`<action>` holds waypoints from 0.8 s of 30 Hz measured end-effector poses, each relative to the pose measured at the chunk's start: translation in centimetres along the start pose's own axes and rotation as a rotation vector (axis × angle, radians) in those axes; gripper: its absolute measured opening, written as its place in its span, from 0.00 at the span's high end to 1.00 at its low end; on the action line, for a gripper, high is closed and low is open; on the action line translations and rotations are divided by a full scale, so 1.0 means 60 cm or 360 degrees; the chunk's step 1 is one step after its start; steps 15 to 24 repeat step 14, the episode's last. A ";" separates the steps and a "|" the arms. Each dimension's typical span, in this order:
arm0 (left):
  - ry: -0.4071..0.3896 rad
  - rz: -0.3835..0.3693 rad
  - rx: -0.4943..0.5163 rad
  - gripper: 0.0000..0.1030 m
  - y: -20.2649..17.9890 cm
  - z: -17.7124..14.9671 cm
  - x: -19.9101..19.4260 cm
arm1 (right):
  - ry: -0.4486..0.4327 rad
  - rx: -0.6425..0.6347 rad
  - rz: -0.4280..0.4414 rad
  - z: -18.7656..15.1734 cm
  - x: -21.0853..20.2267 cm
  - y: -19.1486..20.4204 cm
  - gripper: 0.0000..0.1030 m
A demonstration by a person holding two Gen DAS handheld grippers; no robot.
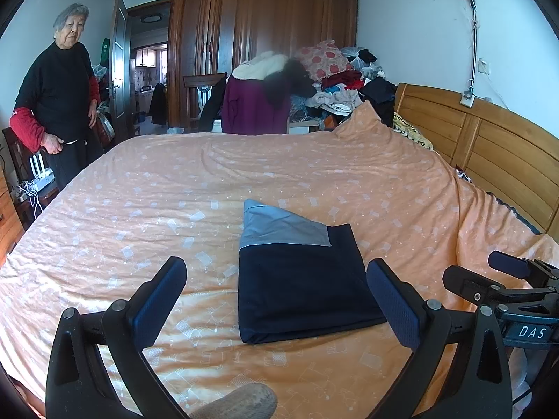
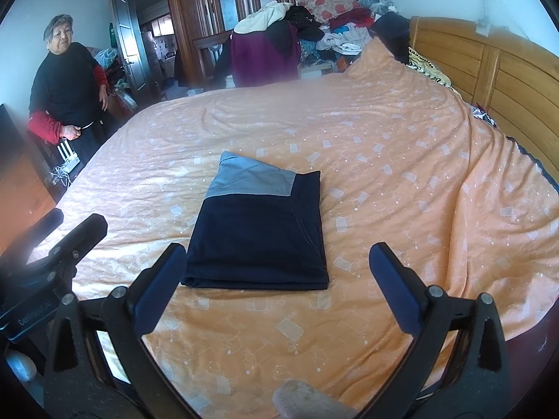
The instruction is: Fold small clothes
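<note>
Lying folded, one navy-grey garment on bed, two tools spread apart, empty.

A wide bed under an orange patterned cover meets a slatted light-wood headboard on white walls. Beyond stand a dark brown wooden wardrobe, a heaped clothes pile and an open doorway.

Two wrist views, side by side, low over bed, facing wardrobe; both share folded garment
</note>
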State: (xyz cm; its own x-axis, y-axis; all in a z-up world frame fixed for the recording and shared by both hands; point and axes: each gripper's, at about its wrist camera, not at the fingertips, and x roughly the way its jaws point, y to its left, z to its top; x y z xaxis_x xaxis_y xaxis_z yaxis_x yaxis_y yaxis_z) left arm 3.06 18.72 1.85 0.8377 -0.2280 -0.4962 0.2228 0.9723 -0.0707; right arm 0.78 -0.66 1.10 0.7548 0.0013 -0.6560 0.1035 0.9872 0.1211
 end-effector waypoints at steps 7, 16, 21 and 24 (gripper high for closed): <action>0.0004 0.0003 0.0001 0.00 0.002 -0.002 0.003 | 0.0009 -0.0004 0.0017 0.001 0.004 0.003 0.01; 0.0017 -0.0018 -0.0015 0.00 0.011 -0.012 0.018 | 0.0003 0.0007 0.0034 0.000 0.006 0.006 0.01; 0.0017 -0.0018 -0.0015 0.00 0.011 -0.012 0.018 | 0.0003 0.0007 0.0034 0.000 0.006 0.006 0.01; 0.0017 -0.0018 -0.0015 0.00 0.011 -0.012 0.018 | 0.0003 0.0007 0.0034 0.000 0.006 0.006 0.01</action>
